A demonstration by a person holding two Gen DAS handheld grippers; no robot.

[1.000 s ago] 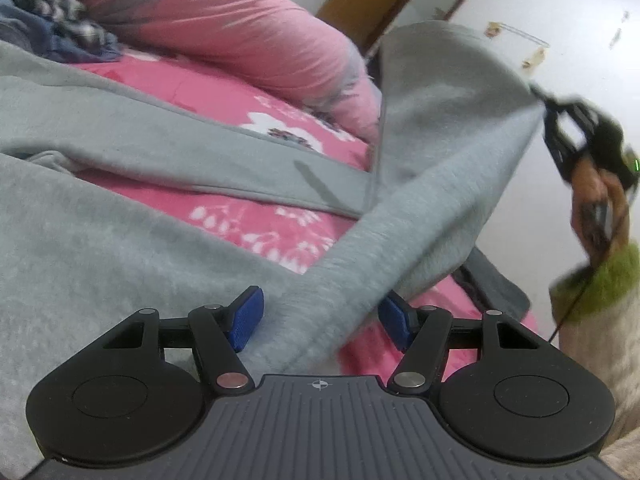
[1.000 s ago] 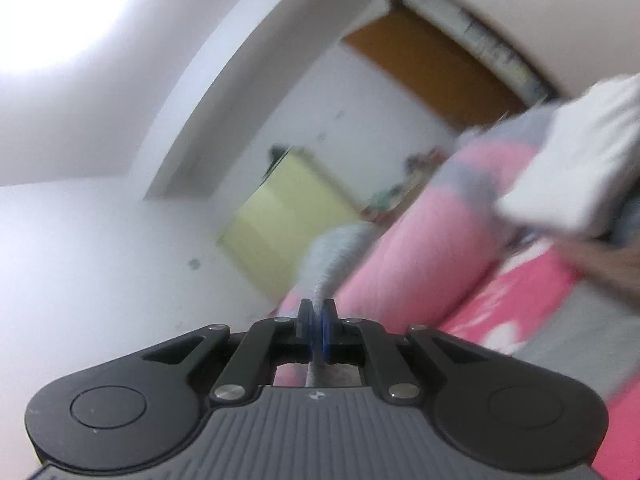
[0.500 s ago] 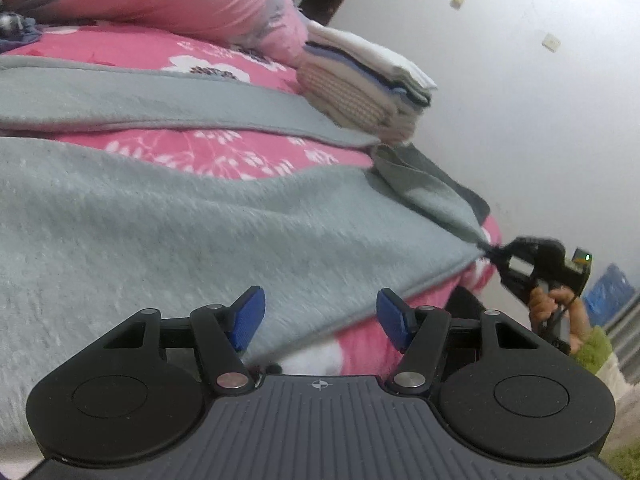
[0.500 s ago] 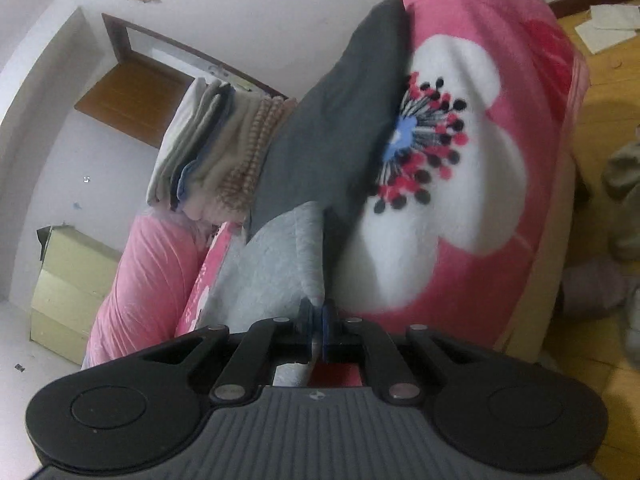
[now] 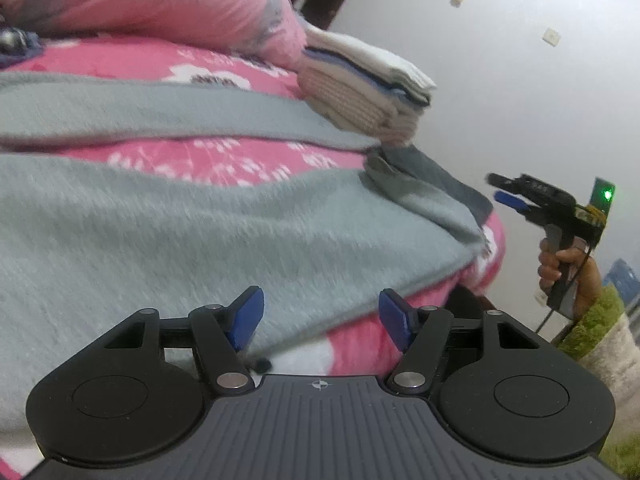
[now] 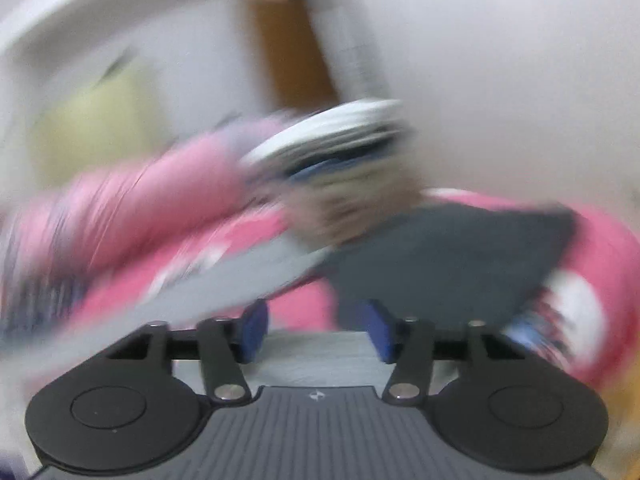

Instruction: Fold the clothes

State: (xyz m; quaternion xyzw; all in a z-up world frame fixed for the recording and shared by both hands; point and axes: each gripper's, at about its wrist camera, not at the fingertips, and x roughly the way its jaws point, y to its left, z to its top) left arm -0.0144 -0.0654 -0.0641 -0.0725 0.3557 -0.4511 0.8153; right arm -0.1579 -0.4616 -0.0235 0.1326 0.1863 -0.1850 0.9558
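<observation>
While both tools gape, grey garment (image 5: pixel 200 220) on bed (image 5: pixel 494 240)

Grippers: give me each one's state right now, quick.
Left gripper: open, holding nothing, above the light grey fleece garment.
Right gripper: open, holding nothing.

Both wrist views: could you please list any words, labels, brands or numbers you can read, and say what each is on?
No readable text in either view.
Left gripper body: a small crosshair mark, no letters.
Right gripper body: a small emblem, too blurred to read.
Paper scraps on the wall: too small to tell.
</observation>
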